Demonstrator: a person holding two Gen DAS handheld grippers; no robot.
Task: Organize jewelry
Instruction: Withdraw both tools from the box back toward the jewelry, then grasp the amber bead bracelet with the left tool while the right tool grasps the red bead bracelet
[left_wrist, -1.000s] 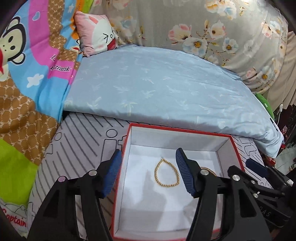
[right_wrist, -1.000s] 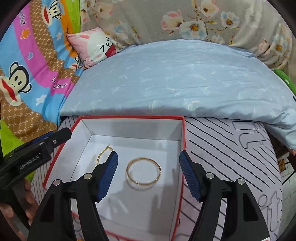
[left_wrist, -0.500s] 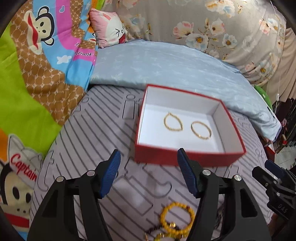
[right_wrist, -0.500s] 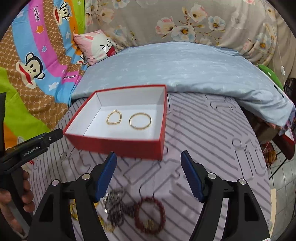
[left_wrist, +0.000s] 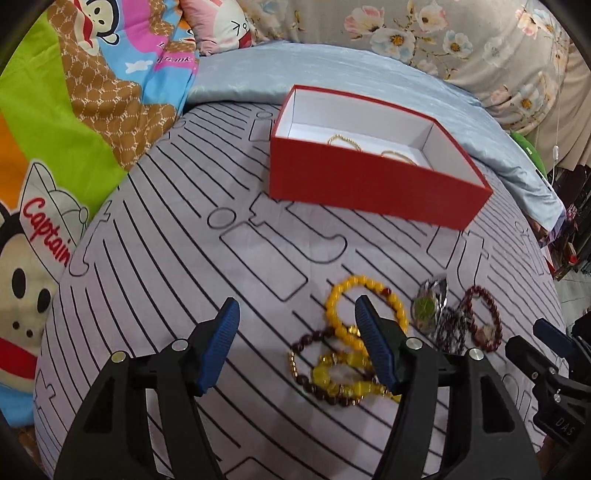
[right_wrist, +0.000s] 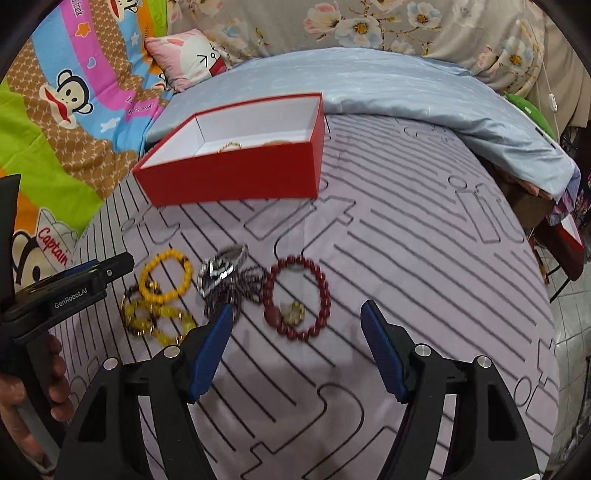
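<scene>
A red box (left_wrist: 373, 184) with a white inside stands on the striped cover; it also shows in the right wrist view (right_wrist: 236, 175). A gold chain bracelet (left_wrist: 345, 140) and a gold bangle (left_wrist: 399, 156) lie in it. A pile of jewelry lies in front: a yellow bead bracelet (left_wrist: 334, 306) (right_wrist: 166, 275), a dark red bead bracelet (right_wrist: 297, 297) (left_wrist: 484, 317), a watch (left_wrist: 430, 304) (right_wrist: 221, 269), and darker beads. My left gripper (left_wrist: 295, 339) is open and empty just left of the pile. My right gripper (right_wrist: 295, 343) is open and empty, just in front of the red bracelet.
A striped lilac cover (right_wrist: 406, 258) spreads over the bed. A light blue pillow (right_wrist: 369, 85) lies behind the box. A cartoon blanket (left_wrist: 74, 110) is at the left. The bed's edge drops off at the right (right_wrist: 554, 258).
Both grippers have pulled back from over the box and come down toward the jewelry pile in front of it. Both stay open and empty.
</scene>
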